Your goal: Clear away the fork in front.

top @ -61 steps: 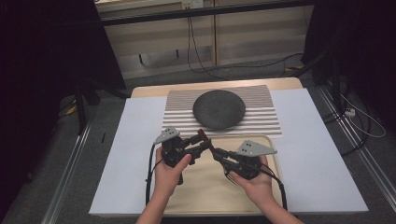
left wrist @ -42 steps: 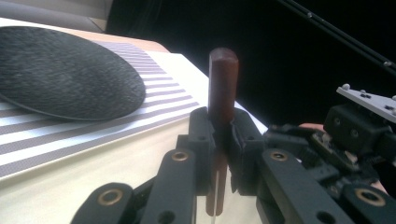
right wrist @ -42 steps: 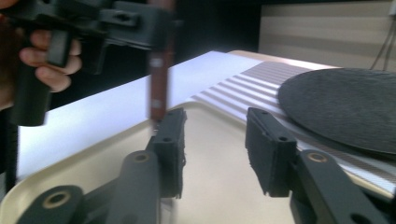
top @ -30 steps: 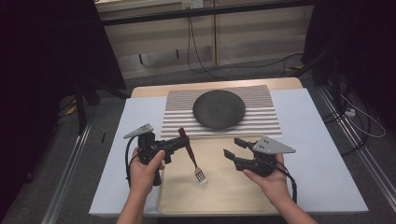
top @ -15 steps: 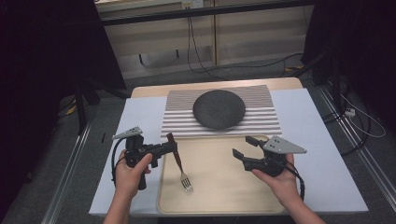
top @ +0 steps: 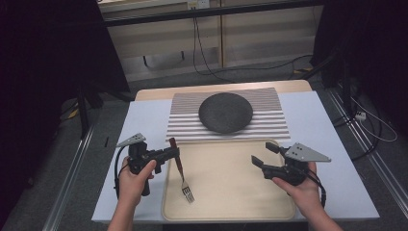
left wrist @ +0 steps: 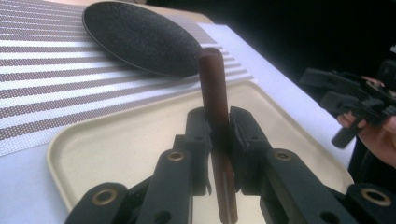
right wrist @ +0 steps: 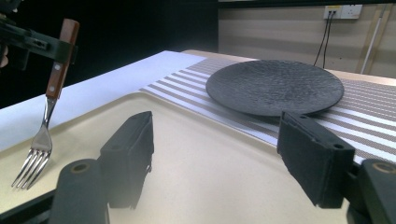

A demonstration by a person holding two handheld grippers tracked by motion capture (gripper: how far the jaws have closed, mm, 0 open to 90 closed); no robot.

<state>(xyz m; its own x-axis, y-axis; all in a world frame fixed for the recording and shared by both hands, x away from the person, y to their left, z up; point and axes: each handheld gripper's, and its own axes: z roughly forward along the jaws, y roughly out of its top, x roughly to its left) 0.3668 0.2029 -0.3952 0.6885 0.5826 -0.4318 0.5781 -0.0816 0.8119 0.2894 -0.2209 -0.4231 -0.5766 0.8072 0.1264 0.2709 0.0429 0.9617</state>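
At lower left, the left gripper (top: 172, 154) jaws clamp the fork (top: 181, 171) by its wooden handle; the right gripper (top: 262, 155) jaws, just opening, stand wide and empty over the tray (top: 231, 192).

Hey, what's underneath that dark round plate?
The dark plate rests on a striped placemat, which lies on the white sheet. Whatever lies directly beneath the plate's middle is covered.

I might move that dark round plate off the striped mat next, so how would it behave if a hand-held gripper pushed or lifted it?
The dark round textured plate looks stiff and probably fairly heavy for its size, perhaps stoneware. It lies flat and low on the striped woven placemat, so it would likely slide rather than tip. Its thin, shallow rim offers little to pinch, so a lift may slip, and it could chip if dropped.
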